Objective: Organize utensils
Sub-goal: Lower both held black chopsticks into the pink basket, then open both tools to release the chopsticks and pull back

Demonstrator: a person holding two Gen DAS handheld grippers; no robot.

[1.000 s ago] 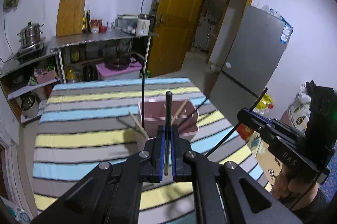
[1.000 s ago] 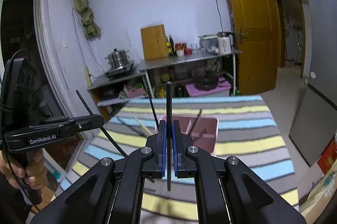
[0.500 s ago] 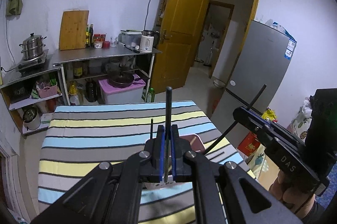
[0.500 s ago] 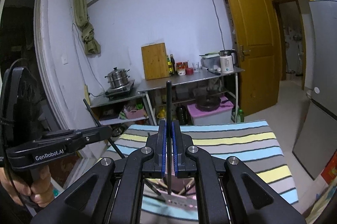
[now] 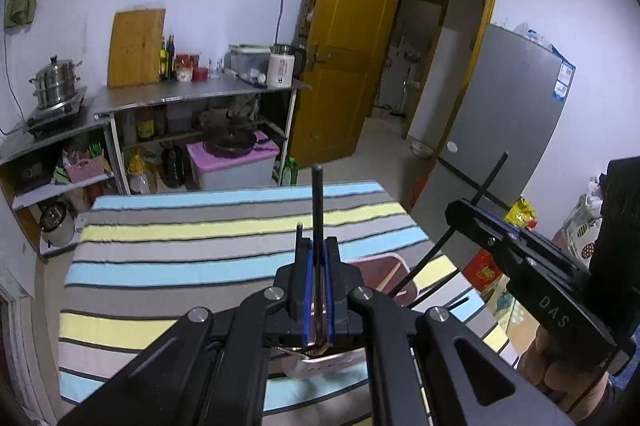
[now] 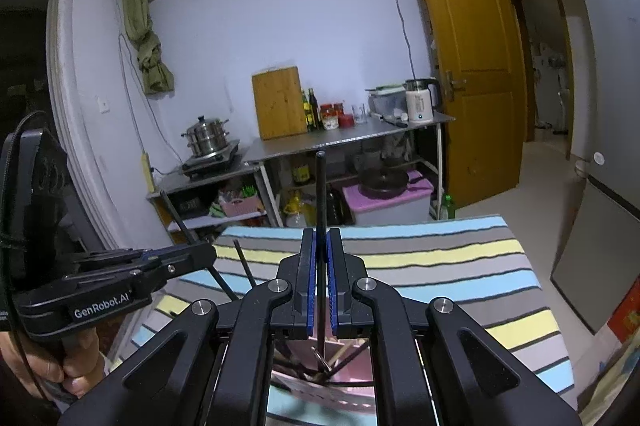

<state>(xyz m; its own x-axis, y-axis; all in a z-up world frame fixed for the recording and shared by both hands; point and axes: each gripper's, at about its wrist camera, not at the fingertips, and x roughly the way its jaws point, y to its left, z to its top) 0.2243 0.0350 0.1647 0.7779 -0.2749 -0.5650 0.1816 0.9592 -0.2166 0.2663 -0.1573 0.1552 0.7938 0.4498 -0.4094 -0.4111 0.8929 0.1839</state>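
My left gripper is shut on a black chopstick that stands upright between its blue pads. My right gripper is shut on another black chopstick, also upright. Both hover over a pink utensil holder on the striped table; it also shows low in the right wrist view, with wooden and dark sticks inside. The right gripper appears at the right of the left wrist view, and the left gripper at the left of the right wrist view.
The striped tablecloth covers the table. Behind stand a steel shelf counter with pot, bottles, kettle and cutting board, a yellow door and a grey fridge on the right.
Both grippers have risen and tilted up with their chopsticks. The pink holder has dropped low in both views and is now mostly hidden behind the grippers.
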